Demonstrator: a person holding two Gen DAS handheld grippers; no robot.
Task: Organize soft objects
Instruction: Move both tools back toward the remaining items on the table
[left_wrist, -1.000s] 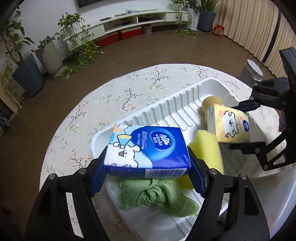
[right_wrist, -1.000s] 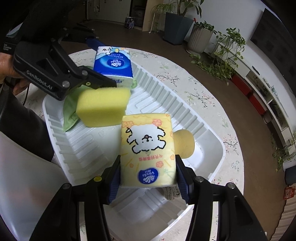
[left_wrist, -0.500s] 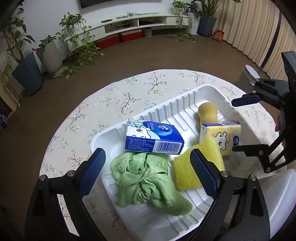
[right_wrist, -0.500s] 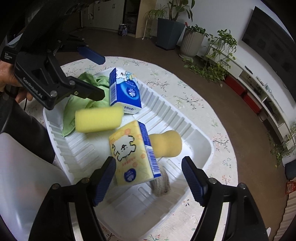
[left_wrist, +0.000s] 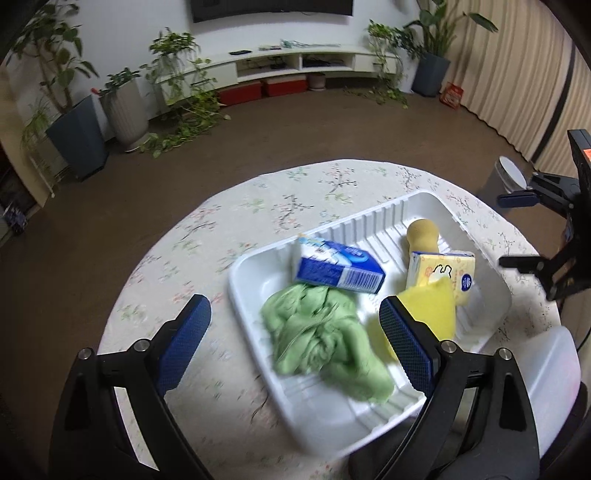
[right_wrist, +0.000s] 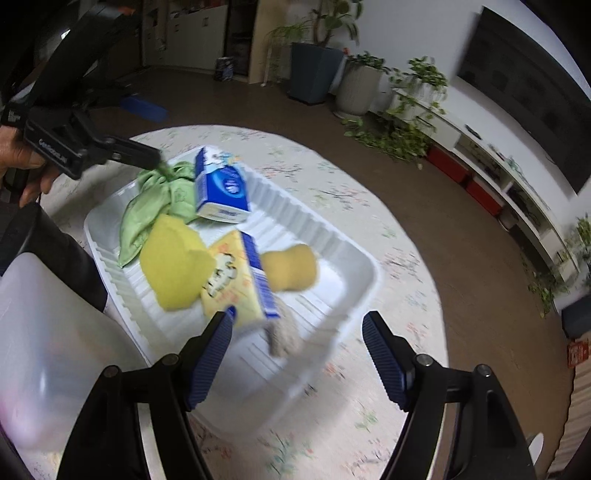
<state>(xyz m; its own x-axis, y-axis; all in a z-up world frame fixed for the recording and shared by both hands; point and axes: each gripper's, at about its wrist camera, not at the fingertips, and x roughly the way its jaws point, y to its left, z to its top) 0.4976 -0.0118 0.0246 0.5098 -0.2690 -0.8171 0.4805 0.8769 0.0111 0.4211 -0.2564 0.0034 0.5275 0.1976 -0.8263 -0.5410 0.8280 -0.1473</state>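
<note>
Both tongs, left (left_wrist: 293, 345) and right (right_wrist: 297, 356), gape released above the tray's (left_wrist: 496, 280) near rim.

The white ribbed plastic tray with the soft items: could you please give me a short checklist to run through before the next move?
1. Left gripper empty, jaws having just opened: ok.
2. Right gripper empty, jaws having just opened: ok.
3. Blue tissue pack inside the white ribbed plastic tray: ok.
4. Yellow tissue pack lying flat: not ok, it leans on the yellow sponge.
5. Green cloth fully inside the tray: ok.
6. Anything left outside the tray: cannot tell.
</note>
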